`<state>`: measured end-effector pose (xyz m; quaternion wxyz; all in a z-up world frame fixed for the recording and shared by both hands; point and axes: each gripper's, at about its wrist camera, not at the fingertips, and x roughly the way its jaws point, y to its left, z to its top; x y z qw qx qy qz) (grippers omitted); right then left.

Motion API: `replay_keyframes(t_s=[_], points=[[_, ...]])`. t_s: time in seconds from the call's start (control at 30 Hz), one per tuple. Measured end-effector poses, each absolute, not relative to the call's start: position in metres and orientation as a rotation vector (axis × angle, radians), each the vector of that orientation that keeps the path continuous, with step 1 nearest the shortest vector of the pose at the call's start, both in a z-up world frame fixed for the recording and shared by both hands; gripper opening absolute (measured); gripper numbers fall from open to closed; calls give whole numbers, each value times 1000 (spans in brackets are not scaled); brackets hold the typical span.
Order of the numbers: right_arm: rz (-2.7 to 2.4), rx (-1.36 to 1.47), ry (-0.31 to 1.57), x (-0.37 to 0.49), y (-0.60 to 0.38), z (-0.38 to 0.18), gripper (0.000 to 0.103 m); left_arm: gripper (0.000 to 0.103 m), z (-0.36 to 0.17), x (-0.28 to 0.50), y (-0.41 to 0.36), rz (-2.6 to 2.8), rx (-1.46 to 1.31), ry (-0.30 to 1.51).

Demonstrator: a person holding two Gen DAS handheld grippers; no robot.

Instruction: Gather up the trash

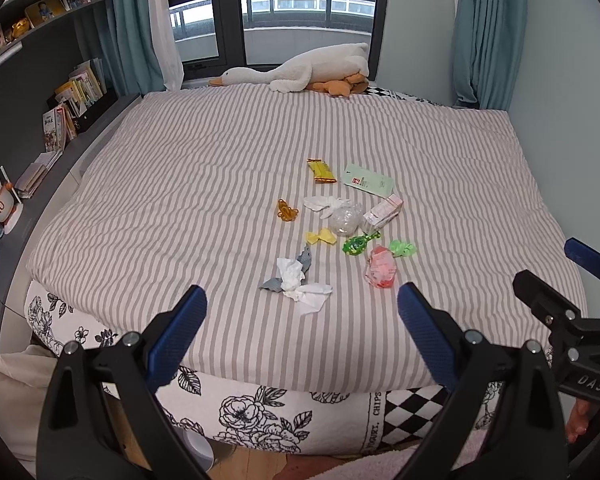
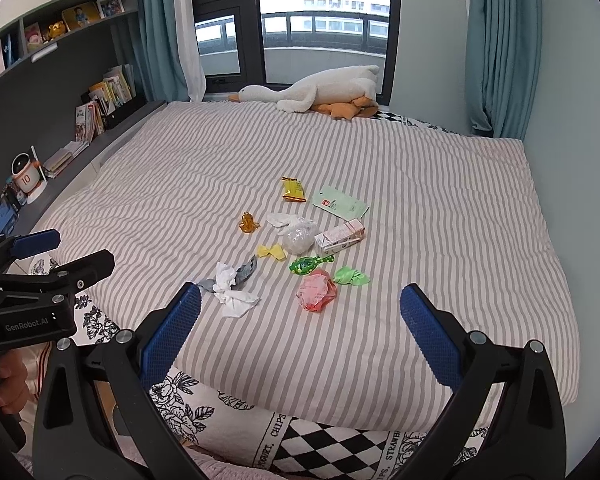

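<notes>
Two hand-held grippers hover at the foot of the bed (image 1: pixel 380 128), both spread wide with nothing between their blue pads. The left hand-held gripper (image 1: pixel 300 320) sits in front of the near edge, aimed at the litter; the right hand-held gripper (image 2: pixel 300 320) is held just beside it at much the same height. That stance looks like a survey before the first pick: open jaws, nothing lifted yet, so the collecting seems barely begun.

The trash lies bunched near the middle of the striped cover, nearer the foot than the window, probably so that either side can reach it. Going left to right, an orange knot of rubber bands (image 1: pixel 287 211) lies alone at the cluster's left edge. Nearest the grippers, a crumpled white tissue (image 1: pixel 300 284) rests on a grey scrap (image 1: pixel 304 260), the two touching. A yellow crumpled wrapper (image 1: pixel 321 237) sits just beyond them, and farther up lies a flat yellow snack packet (image 1: pixel 321 171). In the centre, another white tissue (image 1: pixel 324 205) touches a ball of clear plastic (image 1: pixel 345 219). A green patterned wrapper (image 1: pixel 359 243) lies below that ball, with a pink crinkled wrapper (image 1: pixel 380 270) nearer the foot. To the right are a pale green sachet (image 1: pixel 367 181), a small pink-and-white carton (image 1: pixel 382 212) lying on its side, and a bright green twisted wrapper (image 1: pixel 403 248).

Most pieces are light, crushed and soft, so they should pinch easily; the flat sachet may be harder to lift off the fabric. No bin can be made out with certainty.
</notes>
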<state>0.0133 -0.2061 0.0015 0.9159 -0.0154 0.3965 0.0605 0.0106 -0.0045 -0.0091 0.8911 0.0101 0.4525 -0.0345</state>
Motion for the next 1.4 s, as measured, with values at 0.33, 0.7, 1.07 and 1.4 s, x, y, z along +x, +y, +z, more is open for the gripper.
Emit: replay_keyframes(t_s=[0.33,0.7,1.07,1.4], points=[[140,-44,949,49,-198,-52,97,96,-59,48,-3,-92,8,1081],[132,-55,1064,124,-197,-123,96,96,-133,115,-2,-101,17,1221],[147,-97,1171,188,-204,-229,89,85,-226,174,-6,-98,36,1237],[140,-128,1216,215,-205,-291,84,50,-300,201,-4,-100,65,1294]])
